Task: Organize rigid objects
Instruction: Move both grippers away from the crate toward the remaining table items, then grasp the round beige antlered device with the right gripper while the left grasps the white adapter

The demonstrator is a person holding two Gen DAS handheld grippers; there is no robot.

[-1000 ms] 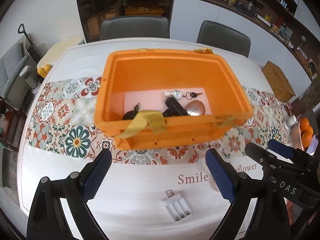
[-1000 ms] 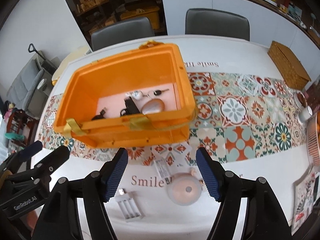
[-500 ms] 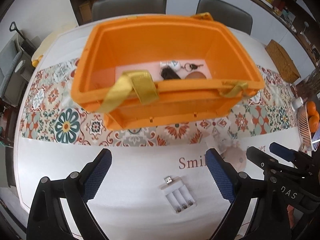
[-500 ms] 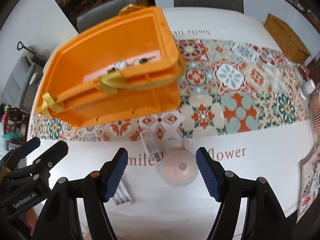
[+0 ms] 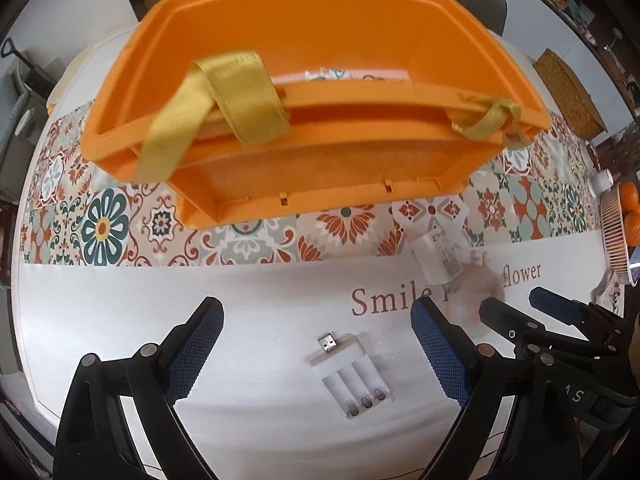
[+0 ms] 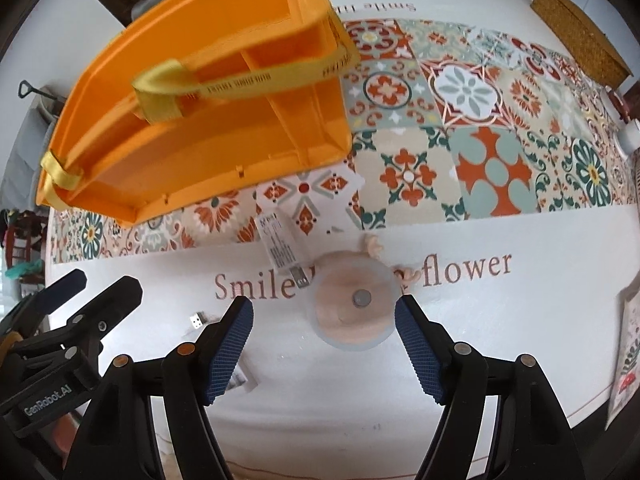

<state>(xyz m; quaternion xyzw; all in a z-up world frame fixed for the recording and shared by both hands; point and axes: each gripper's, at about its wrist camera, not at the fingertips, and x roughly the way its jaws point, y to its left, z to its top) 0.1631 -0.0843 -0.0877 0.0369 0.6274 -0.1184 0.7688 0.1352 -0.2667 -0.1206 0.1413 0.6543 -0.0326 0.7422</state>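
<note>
Both tongs are released and grasp nothing: the left tongs (image 5: 318, 354) hang over the white battery holder (image 5: 352, 376), which lies flat on the bench (image 5: 120, 304) between the two blue pads with its small plug pointing away, and the right tongs (image 6: 324, 344) stand on both sides of the round pink lid-like thing (image 6: 352, 306), not touching it. I think each one is lined up this way so that one closing can take its object, the holder by its long sides and the round thing across its width. The orange box (image 5: 320, 80), where such objects probably must go, sits just behind on the patterned cloth (image 6: 480, 140); some small items show inside it (too hidden to name). Its yellow strap (image 5: 224, 108) hangs over the near rim and could catch an object that is lifted in low. A white paper label (image 6: 282, 240) lies touching the round thing, and a woven basket (image 5: 568, 96) stands well apart at the right.
</note>
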